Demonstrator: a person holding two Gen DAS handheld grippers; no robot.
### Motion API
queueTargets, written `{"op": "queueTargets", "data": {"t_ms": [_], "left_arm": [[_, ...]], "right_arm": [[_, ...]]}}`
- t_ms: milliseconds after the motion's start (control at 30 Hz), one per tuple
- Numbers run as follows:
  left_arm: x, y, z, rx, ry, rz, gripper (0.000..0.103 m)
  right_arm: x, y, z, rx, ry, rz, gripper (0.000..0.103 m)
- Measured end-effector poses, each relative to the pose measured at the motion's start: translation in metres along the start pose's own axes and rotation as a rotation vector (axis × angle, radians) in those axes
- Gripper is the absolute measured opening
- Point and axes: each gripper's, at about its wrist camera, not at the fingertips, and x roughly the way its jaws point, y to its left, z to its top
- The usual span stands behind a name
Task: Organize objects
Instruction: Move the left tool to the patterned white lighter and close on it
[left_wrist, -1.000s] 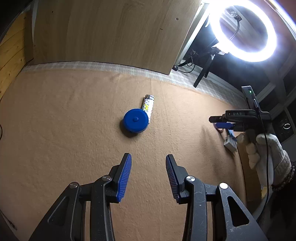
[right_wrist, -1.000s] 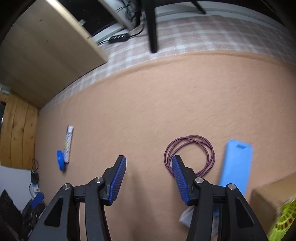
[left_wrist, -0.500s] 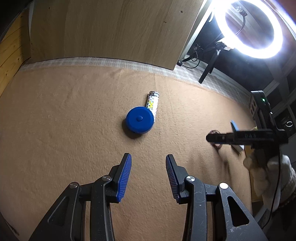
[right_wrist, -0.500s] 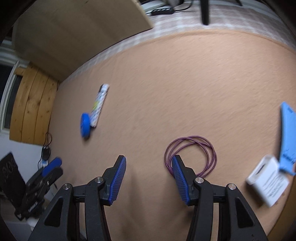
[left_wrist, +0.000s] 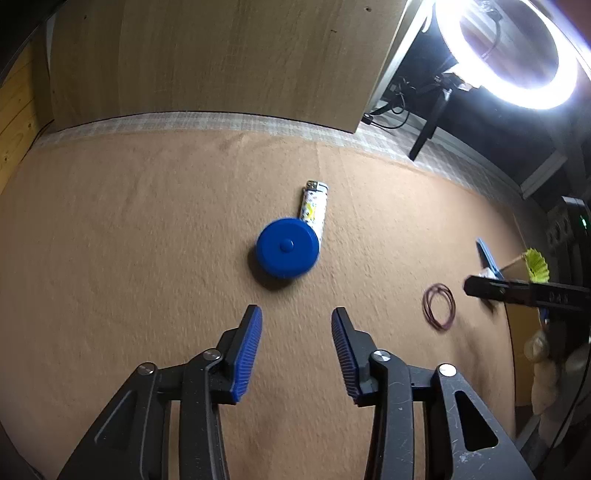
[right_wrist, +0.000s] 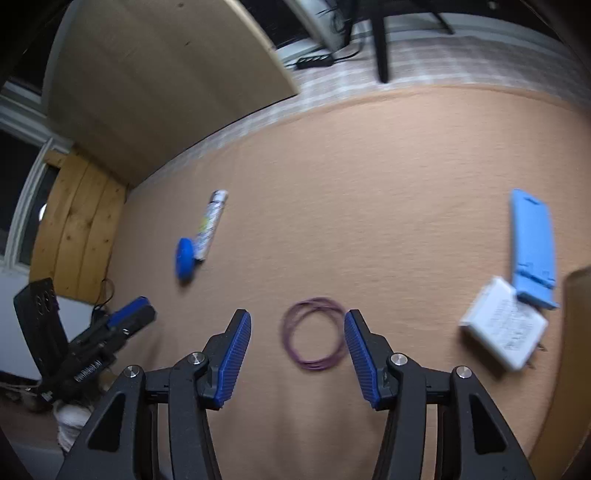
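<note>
A round blue disc (left_wrist: 287, 252) lies on the tan felt mat, touching a white patterned lighter (left_wrist: 314, 209) behind it. My left gripper (left_wrist: 296, 338) is open and empty, just short of the disc. A purple cord loop (right_wrist: 315, 339) lies on the mat between the open fingers of my right gripper (right_wrist: 297, 345), which is empty. The loop also shows in the left wrist view (left_wrist: 439, 305). A light blue flat stand (right_wrist: 533, 247) and a white adapter (right_wrist: 504, 328) lie to the right. The disc (right_wrist: 184, 257) and lighter (right_wrist: 210, 223) sit far left.
A wooden board (left_wrist: 221, 59) stands behind the mat. A ring light (left_wrist: 509, 51) on a stand glares at the back right. A cardboard box (right_wrist: 576, 332) sits at the mat's right edge, with a yellow item (left_wrist: 536, 260) by it. Wood panelling (right_wrist: 77, 221) is at left.
My right gripper has moved over the purple loop, which now lies between its fingers. My left gripper has come closer to the blue disc. Both stay open.
</note>
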Motion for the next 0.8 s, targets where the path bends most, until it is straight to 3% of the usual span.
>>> {"op": "queueTargets", "data": {"t_ms": [167, 300, 467, 800], "left_arm": [[0.013, -0.008, 0.011, 0.032, 0.008, 0.006, 0.052], [0.026, -0.010, 0.020, 0.036, 0.021, 0.031, 0.060], [0.035, -0.010, 0.034, 0.026, 0.006, 0.044, 0.061], [0.066, -0.033, 0.084, 0.101, 0.011, 0.053, 0.061]], "right_arm": [[0.001, 0.000, -0.006, -0.064, -0.031, -0.088, 0.049], [0.009, 0.001, -0.008, -0.079, -0.008, -0.095, 0.049], [0.015, 0.000, -0.011, -0.090, 0.008, -0.127, 0.049], [0.020, 0.003, -0.010, -0.087, 0.023, -0.141, 0.049]]}}
